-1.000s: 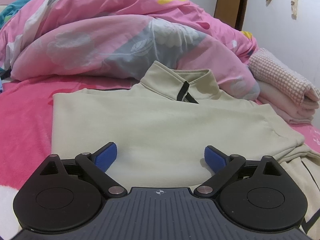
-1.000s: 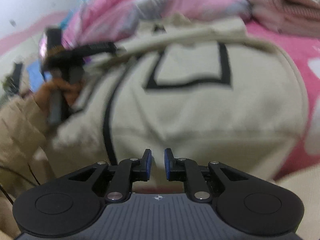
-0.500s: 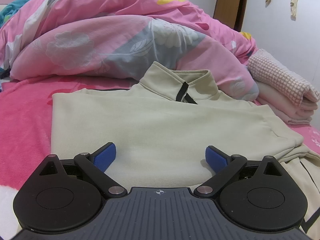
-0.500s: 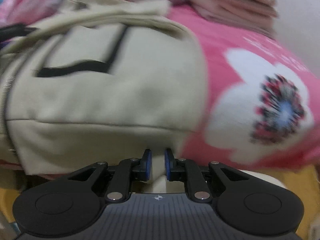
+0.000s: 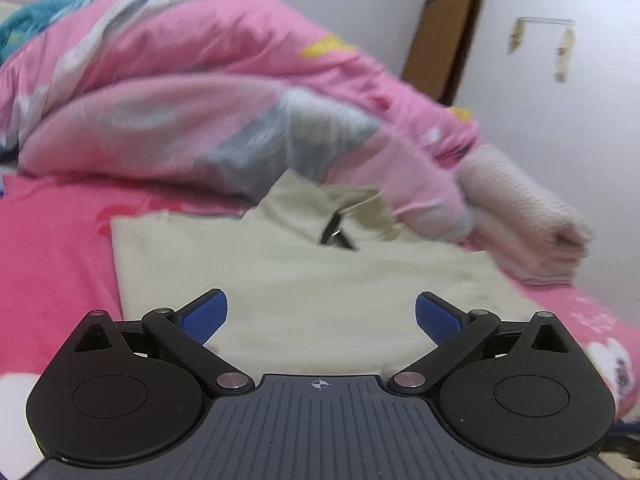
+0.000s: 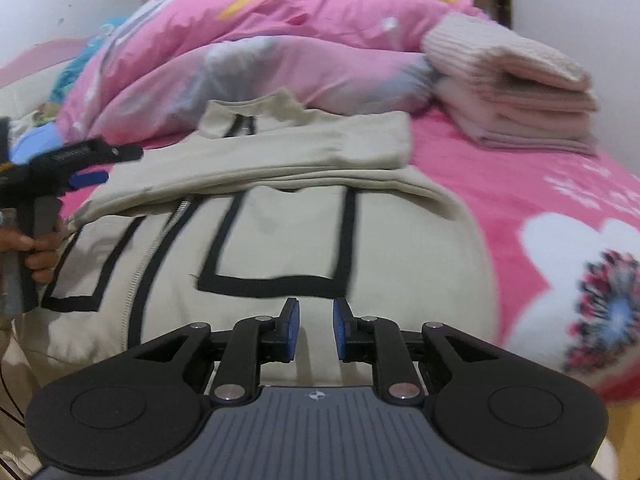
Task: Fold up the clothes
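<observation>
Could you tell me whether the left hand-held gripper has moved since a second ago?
Yes: left hand-held gripper lifted; the jacket collar sits lower against it.

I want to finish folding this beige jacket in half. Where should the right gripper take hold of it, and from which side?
Probably the bottom hem of the beige jacket, at its near right corner, coming in low from the near edge of the bed. The hem is a thick, rounded edge that faces the right gripper, whose jaws are opening with nothing between them, whereas the flat pocket panel offers nothing to pinch.

Home bedroom indicated: bed (image 6: 520, 184) covered in pink floral sheet, rumpled pink duvet (image 5: 192, 92), folded blankets (image 6: 516, 92), brown door (image 5: 444, 40).
</observation>
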`<state>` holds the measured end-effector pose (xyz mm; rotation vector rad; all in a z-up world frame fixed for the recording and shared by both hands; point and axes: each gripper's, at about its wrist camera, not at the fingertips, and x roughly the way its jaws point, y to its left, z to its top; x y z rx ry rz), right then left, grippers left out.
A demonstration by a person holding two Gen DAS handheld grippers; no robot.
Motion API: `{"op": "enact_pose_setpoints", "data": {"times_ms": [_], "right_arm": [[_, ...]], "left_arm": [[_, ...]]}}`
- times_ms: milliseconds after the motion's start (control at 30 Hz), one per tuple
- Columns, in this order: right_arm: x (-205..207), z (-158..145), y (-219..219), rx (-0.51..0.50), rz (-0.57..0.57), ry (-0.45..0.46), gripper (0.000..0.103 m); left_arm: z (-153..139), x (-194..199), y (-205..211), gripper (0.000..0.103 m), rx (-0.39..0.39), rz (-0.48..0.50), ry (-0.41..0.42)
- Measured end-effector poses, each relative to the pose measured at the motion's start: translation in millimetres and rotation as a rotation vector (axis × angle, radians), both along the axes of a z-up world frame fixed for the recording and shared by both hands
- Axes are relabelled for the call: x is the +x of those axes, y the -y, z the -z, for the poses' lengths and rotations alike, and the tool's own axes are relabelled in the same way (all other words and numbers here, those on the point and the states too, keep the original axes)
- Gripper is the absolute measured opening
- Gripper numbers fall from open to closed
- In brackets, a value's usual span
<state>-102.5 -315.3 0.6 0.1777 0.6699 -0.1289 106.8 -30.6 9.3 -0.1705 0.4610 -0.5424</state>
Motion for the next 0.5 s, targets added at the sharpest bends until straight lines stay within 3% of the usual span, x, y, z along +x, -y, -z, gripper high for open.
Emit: {"op": "enact_pose_setpoints", "data": {"times_ms": [233,367,500], "right_arm": [[12,19,1,0.062,-0.033,0.043,0.022],[0,19,6,0.081,-0.04,0.049,0.022],[-16,16,10,0.043,-0.104,0.031,0.022]], "left_arm": [[-4,-61,-7,0.103,0.003,0.146,0.04],[4,-82,14,0.102,0.014,0.24,0.029],[12,-94,47,0.103,0.087,0.346,0.031]]}}
